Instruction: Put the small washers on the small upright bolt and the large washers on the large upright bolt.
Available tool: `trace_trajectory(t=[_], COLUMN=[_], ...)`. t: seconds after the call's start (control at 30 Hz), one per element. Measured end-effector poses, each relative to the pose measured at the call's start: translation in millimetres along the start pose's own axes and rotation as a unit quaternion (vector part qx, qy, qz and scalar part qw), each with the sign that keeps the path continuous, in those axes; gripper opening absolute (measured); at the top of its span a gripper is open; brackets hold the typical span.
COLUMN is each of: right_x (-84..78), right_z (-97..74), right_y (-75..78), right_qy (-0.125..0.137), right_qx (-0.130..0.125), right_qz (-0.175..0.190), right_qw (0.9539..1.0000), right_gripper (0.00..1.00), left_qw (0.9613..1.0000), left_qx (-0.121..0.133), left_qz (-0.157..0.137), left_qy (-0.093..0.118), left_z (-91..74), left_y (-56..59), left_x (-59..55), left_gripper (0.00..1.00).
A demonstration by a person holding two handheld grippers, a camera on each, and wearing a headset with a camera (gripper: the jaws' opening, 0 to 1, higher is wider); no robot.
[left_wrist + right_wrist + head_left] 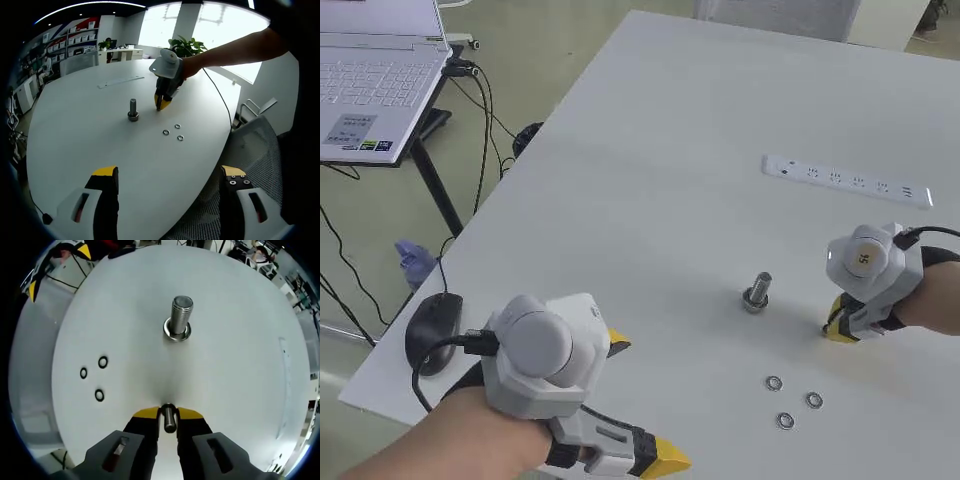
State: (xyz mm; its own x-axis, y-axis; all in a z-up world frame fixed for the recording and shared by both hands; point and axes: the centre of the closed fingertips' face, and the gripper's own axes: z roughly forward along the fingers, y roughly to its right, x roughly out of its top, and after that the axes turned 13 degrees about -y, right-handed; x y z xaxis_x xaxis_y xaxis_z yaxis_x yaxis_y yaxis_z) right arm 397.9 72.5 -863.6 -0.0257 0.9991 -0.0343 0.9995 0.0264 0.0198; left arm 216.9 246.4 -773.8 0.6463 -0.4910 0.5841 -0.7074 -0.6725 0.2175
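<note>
small bolt [169, 421] is low centre of the right gripper view, pinched tight in the right gripper [840, 331]. big bolt [757, 291] stands upright mid-right of the head view, three washers [785, 420] loose on the table [650, 180] just below it. left gripper [169, 172] lower left, fingers wide apart, holding nothing

The pale round cap on the right gripper [840, 330], well behind its yellow-tipped fingers, carries two dark characters that look like "54". They sit turned and are too small to be sure of. Far from either gripper's fingers, the open silver laptop [370, 75] bears printed stickers [358, 131] below its keys, and the long white power strip [847, 180] has small marks. None of this print can be read.
</note>
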Motion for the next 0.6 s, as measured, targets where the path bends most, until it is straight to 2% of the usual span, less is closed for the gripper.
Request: trace_trajectory(t=[0.13, 0.47, 0.6], right_x=[0.0, -0.4, 2.0], right_z=[-0.1, 0.5, -2.8], right_y=[0.7, 2.6, 4.5], right_qy=[0.001, 0.005, 0.016], right_qx=[0.001, 0.001, -0.002], right_qz=[0.001, 0.004, 0.008], right_qw=[1.0000, 1.0000, 0.9998], right_gripper=[0.14, 0.14, 0.21], left_qw=[1.0000, 0.9999, 0.9999], left_qx=[-0.003, -0.007, -0.007], left_qz=[0.000, 0.003, 0.002], left_qy=[-0.007, -0.010, -0.007], left_z=[2.7, 3.1, 1.3], left_y=[0.7, 2.7, 2.4], left_x=[-4.1, -4.1, -2.3], left_gripper=[0.81, 0.79, 0.79])
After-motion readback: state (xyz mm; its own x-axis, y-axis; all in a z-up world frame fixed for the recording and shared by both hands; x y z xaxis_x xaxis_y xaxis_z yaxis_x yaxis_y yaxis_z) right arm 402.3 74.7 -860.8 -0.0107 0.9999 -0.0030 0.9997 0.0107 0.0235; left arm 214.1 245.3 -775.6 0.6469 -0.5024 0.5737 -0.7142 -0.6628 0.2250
